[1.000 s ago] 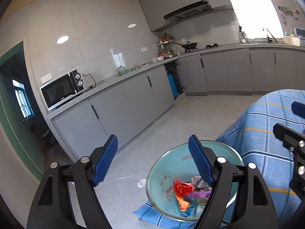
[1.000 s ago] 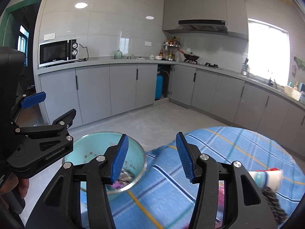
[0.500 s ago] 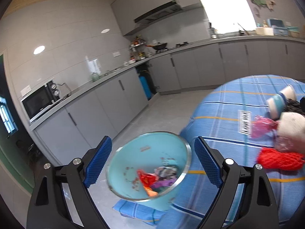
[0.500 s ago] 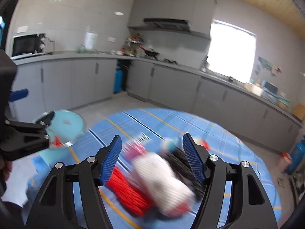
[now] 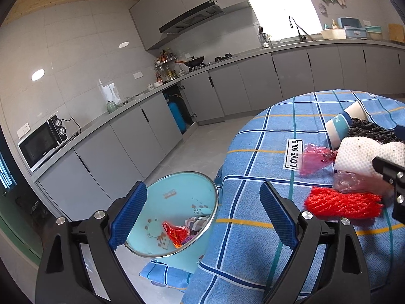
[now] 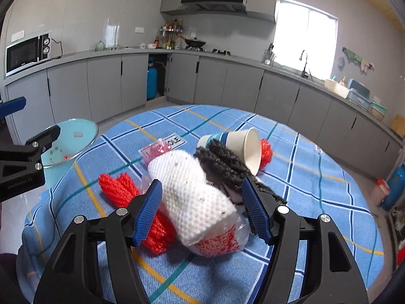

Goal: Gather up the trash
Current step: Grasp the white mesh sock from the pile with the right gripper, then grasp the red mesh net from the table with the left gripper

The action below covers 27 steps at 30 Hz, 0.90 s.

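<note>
- Fingers, right gripper (image 6: 202,210): your jaws have just been narrowing and stand partly open, astride the white foam net sleeve (image 6: 192,195); neither pad presses on it yet.
- Fingers, left gripper (image 5: 202,217): your jaws have just widened and stand wide apart, with nothing between them.
- White foam net sleeve: lies on the blue checked tablecloth (image 6: 303,177), directly ahead of your right fingers. Its long axis runs roughly along their pointing line, so the pads face its two long sides.
- Neighbours, touching or just beside it: red net (image 6: 119,190) to the left, black net (image 6: 227,167) to the right, paper cup (image 6: 243,147) beyond.
- Turquoise bin (image 5: 177,215): off the table edge, under your left gripper, some wrappers inside.
- Nearer hand: your right, by my judgement.
</note>
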{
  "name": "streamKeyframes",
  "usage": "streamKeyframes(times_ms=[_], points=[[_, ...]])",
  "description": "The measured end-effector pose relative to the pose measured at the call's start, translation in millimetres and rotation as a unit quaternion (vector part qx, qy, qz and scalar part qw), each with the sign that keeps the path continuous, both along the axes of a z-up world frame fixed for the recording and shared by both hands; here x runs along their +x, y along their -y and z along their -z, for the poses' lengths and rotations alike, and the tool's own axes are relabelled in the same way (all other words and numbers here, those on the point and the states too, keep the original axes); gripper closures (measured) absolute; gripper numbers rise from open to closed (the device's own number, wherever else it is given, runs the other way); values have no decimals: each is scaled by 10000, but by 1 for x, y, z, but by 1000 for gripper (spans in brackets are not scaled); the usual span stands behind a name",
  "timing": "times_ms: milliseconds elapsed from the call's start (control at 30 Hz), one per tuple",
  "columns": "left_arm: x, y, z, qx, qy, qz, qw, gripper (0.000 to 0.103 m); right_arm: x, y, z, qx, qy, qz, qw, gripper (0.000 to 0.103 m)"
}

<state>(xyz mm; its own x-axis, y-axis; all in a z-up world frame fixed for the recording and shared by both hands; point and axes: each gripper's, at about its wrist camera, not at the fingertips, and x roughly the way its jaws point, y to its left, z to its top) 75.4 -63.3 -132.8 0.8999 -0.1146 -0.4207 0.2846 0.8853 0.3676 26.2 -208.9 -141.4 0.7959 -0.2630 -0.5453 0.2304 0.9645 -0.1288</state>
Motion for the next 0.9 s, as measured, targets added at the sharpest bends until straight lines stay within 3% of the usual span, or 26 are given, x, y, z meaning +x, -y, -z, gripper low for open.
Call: streamKeyframes(times_ms=[33, 133, 400, 567, 900], points=[[0, 1, 0, -1, -13, 15, 10000, 14, 0, 0, 1, 35, -44, -31, 10000, 65], [-1, 2, 0, 5, -12, 50, 10000, 14, 3, 1, 5, 207, -222, -173, 9994, 84], [-3, 3, -2, -47, -33, 102, 9999, 14, -15, -17, -17, 259, 293, -400, 9984, 88], [-11, 11, -3, -80, -41, 240, 9997, 14, -35, -14, -43, 52, 694, -53, 9976, 88], [-16, 51, 10, -130, -408, 645, 9970, 13, -68, 11, -43, -291, 669, 456, 9963, 88]])
